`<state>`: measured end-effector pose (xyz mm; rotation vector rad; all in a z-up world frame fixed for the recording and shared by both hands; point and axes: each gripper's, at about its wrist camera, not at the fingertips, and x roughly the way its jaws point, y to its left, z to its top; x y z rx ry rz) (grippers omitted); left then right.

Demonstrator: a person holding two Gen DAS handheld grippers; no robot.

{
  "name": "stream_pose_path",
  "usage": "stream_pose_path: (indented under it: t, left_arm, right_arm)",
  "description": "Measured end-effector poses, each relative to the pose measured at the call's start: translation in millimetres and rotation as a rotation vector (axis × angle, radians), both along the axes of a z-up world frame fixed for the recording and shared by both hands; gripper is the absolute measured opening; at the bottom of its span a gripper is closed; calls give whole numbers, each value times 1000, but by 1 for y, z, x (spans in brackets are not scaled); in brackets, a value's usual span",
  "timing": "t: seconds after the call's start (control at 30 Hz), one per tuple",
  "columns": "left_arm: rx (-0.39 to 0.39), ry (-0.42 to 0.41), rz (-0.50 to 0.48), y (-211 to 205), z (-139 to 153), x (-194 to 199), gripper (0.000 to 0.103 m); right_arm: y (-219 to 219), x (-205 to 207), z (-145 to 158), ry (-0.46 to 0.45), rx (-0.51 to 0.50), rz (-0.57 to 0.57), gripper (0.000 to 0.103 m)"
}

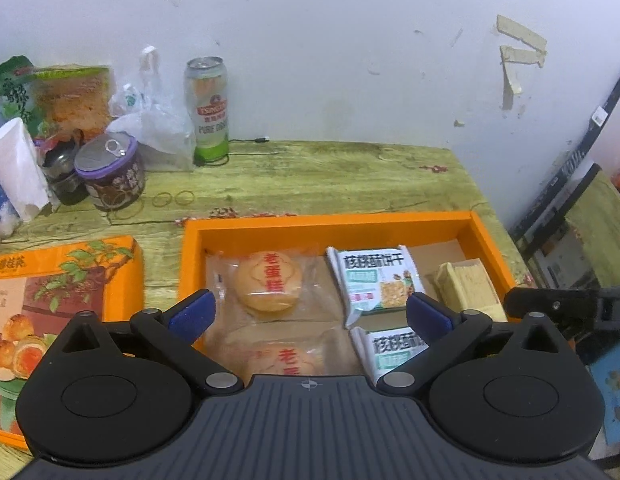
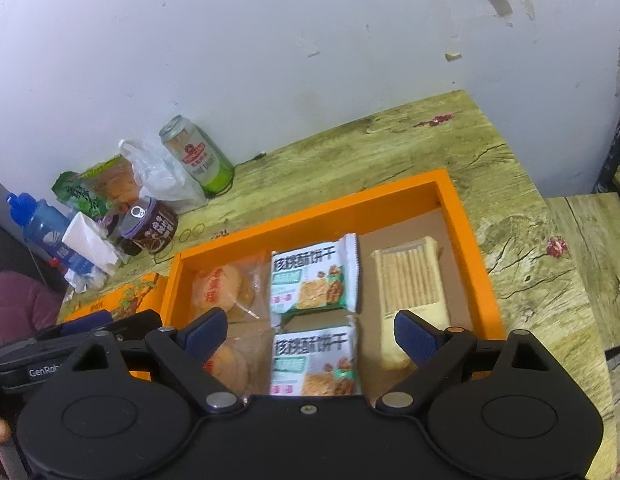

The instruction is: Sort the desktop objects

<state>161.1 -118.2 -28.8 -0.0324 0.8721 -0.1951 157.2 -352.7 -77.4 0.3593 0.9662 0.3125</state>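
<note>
Orange tray (image 1: 480,236) sits on green wood-grain table (image 1: 330,176), snacks packed inside. Round cakes in clear wrap (image 1: 267,282) at tray's left. Two walnut biscuit packs (image 2: 310,280) in middle, one behind other. Pale cracker sleeve (image 2: 410,280) at right, apart from packs. Left gripper (image 1: 310,314) hangs above tray, jaws wide, nothing between. Right gripper (image 2: 310,338) likewise spread wide, empty. Beer can (image 1: 207,108) upright by wall. Purple-lidded tin (image 1: 109,170) near it. Printed box lid (image 1: 61,280) lies left of tray.
</note>
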Motion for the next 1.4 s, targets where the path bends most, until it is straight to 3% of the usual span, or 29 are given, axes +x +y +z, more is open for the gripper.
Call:
stream_pose_path:
  t: [0.33, 0.73, 1.07, 1.4]
  left_arm:
    - [50, 14, -18, 28, 2, -12, 103]
    - [55, 57, 16, 42, 6, -18, 103]
    - [70, 131, 60, 45, -1, -32, 103]
    - [73, 151, 90, 50, -3, -35, 103]
  right_arm:
    - [37, -21, 11, 20, -67, -37, 90]
    - [59, -37, 31, -15, -144, -20, 91]
    - [64, -46, 26, 18, -162, -9, 91]
    - [58, -49, 21, 41, -162, -19, 91]
